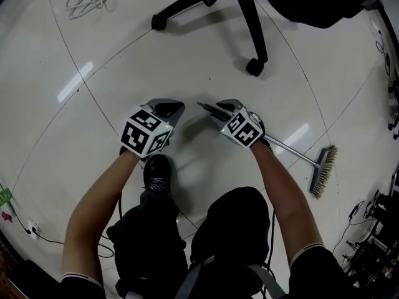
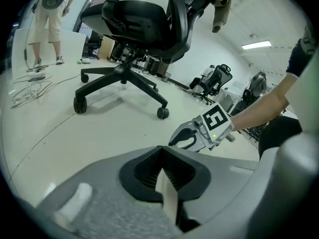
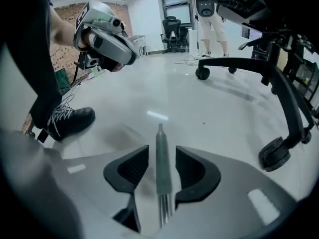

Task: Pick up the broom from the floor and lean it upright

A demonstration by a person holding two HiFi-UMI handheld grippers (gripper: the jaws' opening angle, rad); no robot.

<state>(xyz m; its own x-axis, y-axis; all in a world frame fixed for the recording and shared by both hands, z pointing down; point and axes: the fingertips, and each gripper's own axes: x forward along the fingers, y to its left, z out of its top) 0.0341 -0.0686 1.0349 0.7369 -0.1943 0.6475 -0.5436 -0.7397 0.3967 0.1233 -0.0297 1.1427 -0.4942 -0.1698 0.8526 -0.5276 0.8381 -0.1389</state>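
Right claw (image 3: 160,153) open, straddling broom handle (image 3: 161,133) lying on floor (image 3: 209,103), pads not touching. Left claw (image 2: 160,156) closed, empty.

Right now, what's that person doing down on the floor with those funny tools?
A person is crouching over the shiny white floor with a grabbing tool in each hand. The right tool has its jaws open around the grey grip end of a long metal-handled broom with yellowish bristles, which lies flat on the floor. The jaws are not squeezing it. The left tool is shut and empty, close beside it. The broom has not been lifted.
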